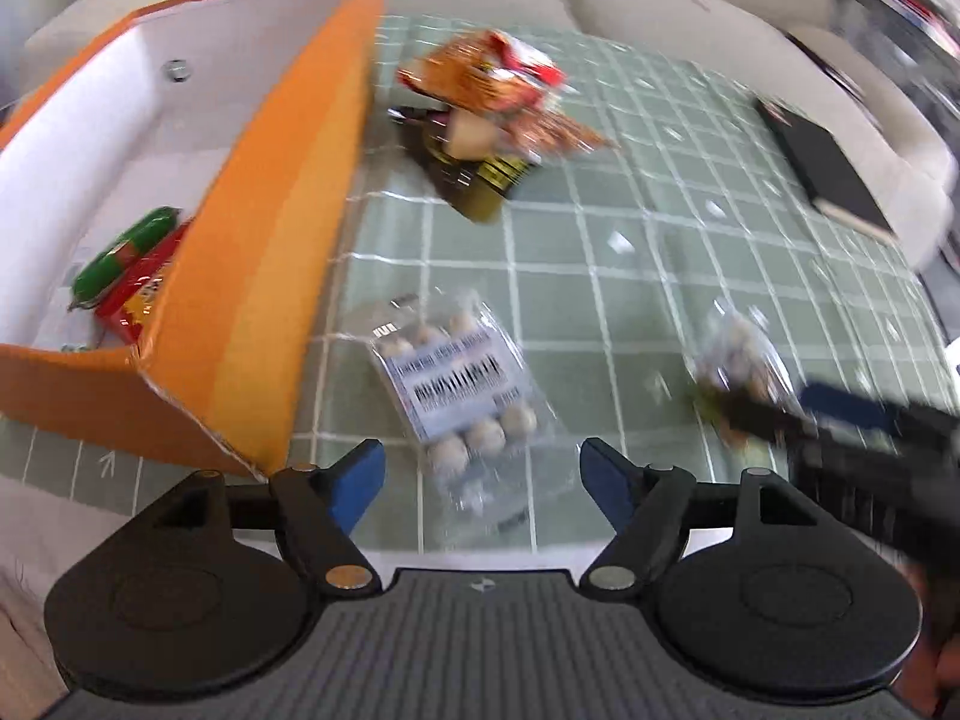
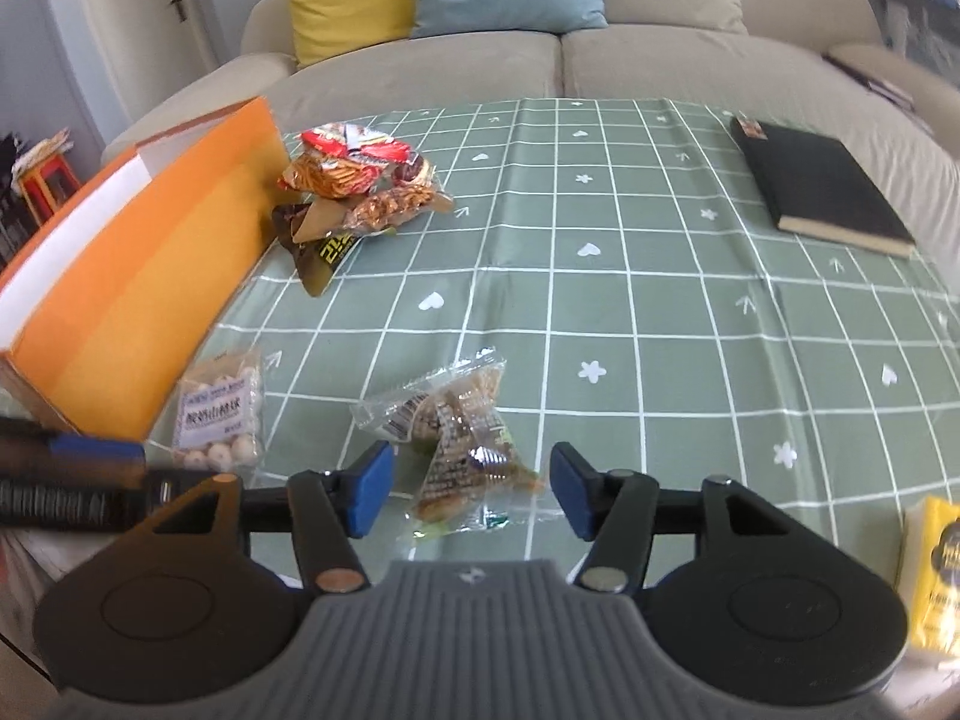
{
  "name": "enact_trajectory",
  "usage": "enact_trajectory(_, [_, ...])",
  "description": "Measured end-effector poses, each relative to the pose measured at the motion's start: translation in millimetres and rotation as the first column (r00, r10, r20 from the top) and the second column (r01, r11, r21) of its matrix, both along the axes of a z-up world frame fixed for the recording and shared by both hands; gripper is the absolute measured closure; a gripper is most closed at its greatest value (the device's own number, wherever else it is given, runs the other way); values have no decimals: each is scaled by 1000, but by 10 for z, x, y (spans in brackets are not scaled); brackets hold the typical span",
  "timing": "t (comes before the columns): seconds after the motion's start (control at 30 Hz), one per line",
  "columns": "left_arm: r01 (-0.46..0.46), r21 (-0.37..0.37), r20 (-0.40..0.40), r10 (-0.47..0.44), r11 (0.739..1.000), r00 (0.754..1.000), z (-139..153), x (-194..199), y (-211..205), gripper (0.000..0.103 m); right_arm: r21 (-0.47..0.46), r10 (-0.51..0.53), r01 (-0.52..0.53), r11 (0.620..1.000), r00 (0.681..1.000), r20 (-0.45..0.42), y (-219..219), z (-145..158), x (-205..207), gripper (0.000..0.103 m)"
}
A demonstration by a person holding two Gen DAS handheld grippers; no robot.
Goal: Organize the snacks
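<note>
The left gripper [image 1: 483,474] is hanging with its blue pads spread wide and nothing between them, directly above the clear plastic pack of pale round sweets with a white barcode label [image 1: 459,387]. That pack is lying flat on the green checked tablecloth [image 1: 660,252], just beside the near corner of the orange cardboard box with a white interior [image 1: 264,276] at the gripper's ten o'clock. Inside the box, a green-and-red sausage-shaped packet [image 1: 123,255] is already resting.

The right gripper [image 2: 471,489] is standing with its pads parted, straddling a small heap of clear-wrapped brown snack bars [image 2: 462,438]; the pads are not pressing on the wrappers. At its eleven o'clock a pile of red, orange and brown crinkled snack bags [image 2: 354,192] is waiting against the box wall. A black hardcover book [image 2: 822,186] is lying at two o'clock, well apart.

In judgement, both packs are light and soft, with slick film that is likely to slide or crumple. The sweets pack is best taken across its narrow width at the labelled middle; the bars are best pinched at the bunched wrappers in the heap's centre, with gentle pressure, since the contents appear brittle.
</note>
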State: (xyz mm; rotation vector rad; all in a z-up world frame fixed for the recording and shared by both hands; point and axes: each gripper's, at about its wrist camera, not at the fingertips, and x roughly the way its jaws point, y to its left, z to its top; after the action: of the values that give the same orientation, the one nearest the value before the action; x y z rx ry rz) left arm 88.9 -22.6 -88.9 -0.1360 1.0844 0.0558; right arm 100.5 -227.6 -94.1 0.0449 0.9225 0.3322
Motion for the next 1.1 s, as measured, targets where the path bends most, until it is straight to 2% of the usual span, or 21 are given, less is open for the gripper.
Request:
enact_trajectory(0.03, [-23,10,0,23,1000,1000,-15,55,-13,16,-11,4,-4,1000,1000,7,4,-8,6,41])
enact_trajectory(0.2, [-128,10,-27,128,992,991,-143,246,6,16,-42,23,-21,999,998,57,12,-14,13,39])
enact_trajectory(0.3, [-150,6,-30,150,989,988,-202,267,26,14,-63,44,-38,997,995,87,52,-18,15,39])
enact_trajectory(0.47, [-136,47,-25,138,990,990,-267,290,-28,11,-111,92,-78,991,988,126,149,-44,16,39])
enact_trajectory(0.6, [-112,78,-20,114,991,993,-298,300,-78,11,-125,107,-93,988,988,115,190,-88,35,39])
enact_trajectory(0.7, [-91,80,-11,92,993,996,-302,281,-98,15,-133,102,-88,987,990,100,195,-128,57,40])
enact_trajectory(0.8, [-60,85,8,59,995,998,-298,267,-106,21,-133,97,-86,987,992,80,197,-169,70,52])
enact_trajectory(0.97, [-13,68,24,11,998,1000,-294,253,-86,26,-155,108,-95,983,991,73,225,-208,53,58])
enact_trajectory(1.1, [-9,-11,42,10,1000,999,-260,225,-20,29,-158,98,-86,984,993,70,221,-202,46,60])
